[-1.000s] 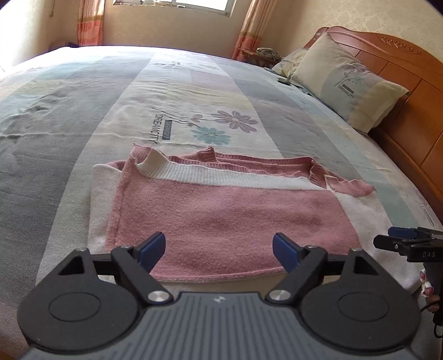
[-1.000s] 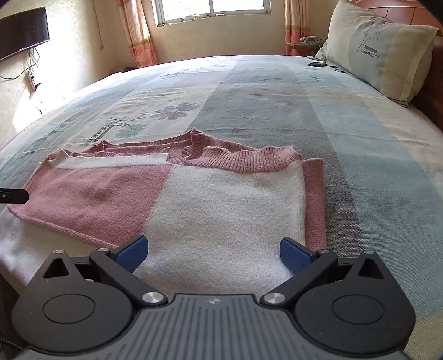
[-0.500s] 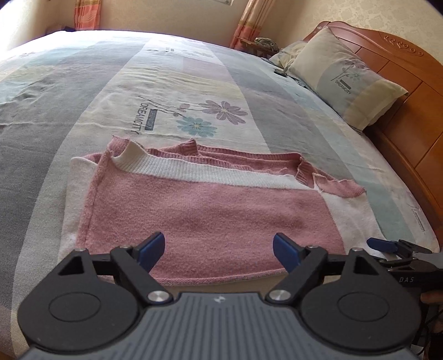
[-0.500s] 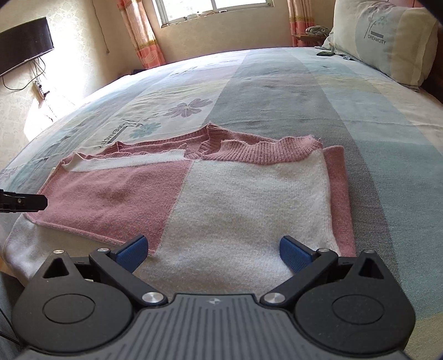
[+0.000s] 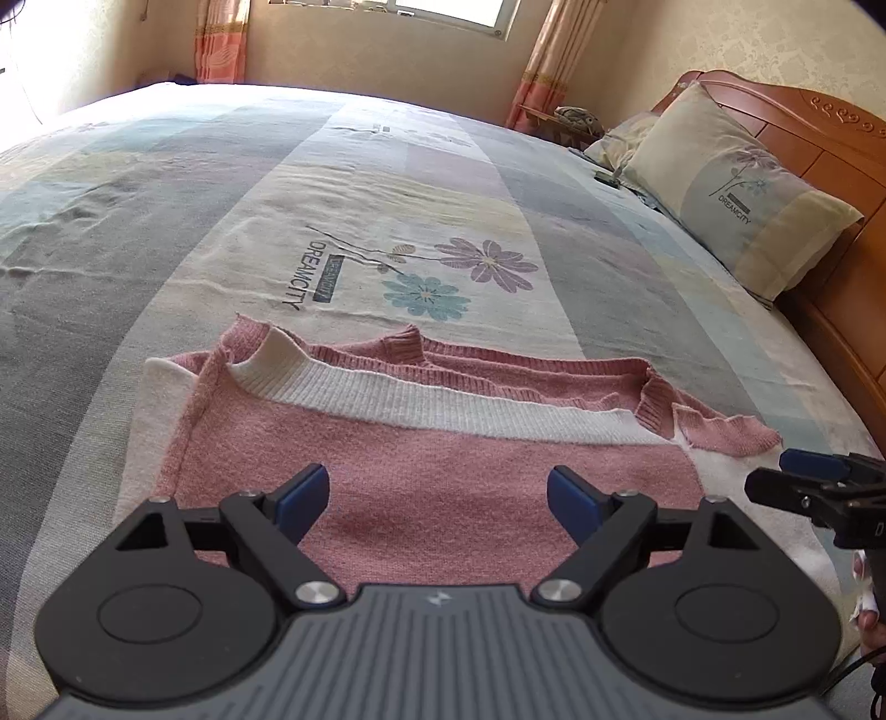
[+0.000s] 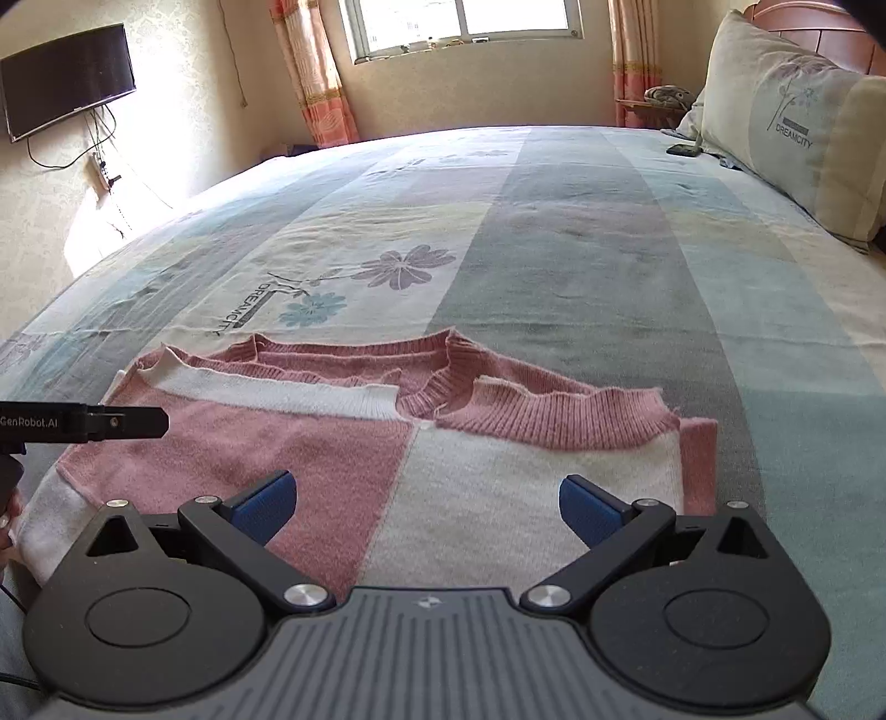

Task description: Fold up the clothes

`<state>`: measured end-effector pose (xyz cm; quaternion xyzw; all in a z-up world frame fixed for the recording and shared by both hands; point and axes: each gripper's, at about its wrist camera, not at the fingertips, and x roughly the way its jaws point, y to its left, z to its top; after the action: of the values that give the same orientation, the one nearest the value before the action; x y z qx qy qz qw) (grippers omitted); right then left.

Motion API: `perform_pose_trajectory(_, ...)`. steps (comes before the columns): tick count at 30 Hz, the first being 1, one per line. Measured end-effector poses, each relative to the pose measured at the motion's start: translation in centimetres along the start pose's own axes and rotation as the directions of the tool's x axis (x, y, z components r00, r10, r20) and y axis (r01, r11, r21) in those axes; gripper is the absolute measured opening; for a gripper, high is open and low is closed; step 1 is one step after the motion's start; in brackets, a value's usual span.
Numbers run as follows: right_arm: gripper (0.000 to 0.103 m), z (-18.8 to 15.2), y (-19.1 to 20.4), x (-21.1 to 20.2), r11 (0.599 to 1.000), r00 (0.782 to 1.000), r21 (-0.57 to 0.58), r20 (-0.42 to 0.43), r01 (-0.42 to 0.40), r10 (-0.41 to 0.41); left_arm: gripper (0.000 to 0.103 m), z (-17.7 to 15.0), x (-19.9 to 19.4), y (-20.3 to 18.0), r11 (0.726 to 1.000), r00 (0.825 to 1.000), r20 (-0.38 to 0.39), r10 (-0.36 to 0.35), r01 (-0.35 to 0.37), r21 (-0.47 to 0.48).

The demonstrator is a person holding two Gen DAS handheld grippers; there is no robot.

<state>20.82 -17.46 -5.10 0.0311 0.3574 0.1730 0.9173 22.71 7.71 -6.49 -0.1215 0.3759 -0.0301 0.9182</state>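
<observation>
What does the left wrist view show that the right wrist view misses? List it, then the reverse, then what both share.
Only the left wrist view: the right gripper from the side and more of the wooden headboard.

Only the right wrist view: the wall-mounted TV, the left gripper from the side, and the sweater's far pink edge.

Both: the folded pink and white sweater lying flat on the bed, the pillow, the window and curtains. Neither gripper holds the sweater; each view shows its own jaws open.
</observation>
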Motion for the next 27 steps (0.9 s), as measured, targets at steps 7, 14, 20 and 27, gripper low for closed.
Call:
perform_pose_trajectory(7, 0.103, 5.1, 0.5, 7.5, 0.998, 0.998, 0.016, 0.004, -0.056, 0.056, 0.086, -1.1, 0.4, 3.1, 0.997, 1.0, -0.009, -0.004, 0.003, -0.073)
perform_pose_trajectory(14, 0.103, 6.0, 0.2, 13.4, 1.0, 0.999, 0.017, -0.034, 0.005, -0.004, 0.087, -0.9, 0.7, 3.7, 0.998, 1.0, -0.004, -0.004, 0.004, -0.059)
perform_pose_trajectory(20, 0.103, 5.6, 0.6, 7.8, 1.0, 0.998, 0.017, -0.069, 0.003, -0.002, 0.087, -1.1, -0.5, 2.4, 0.999, 1.0, -0.006, -0.01, 0.01, -0.041)
perform_pose_trajectory(27, 0.103, -1.0, 1.1, 1.9, 0.996, 0.991, -0.008, -0.1, 0.094, -0.094, 0.087, -2.2, -0.2, -0.1, 0.999, 0.999, -0.013, -0.049, 0.049, -0.004)
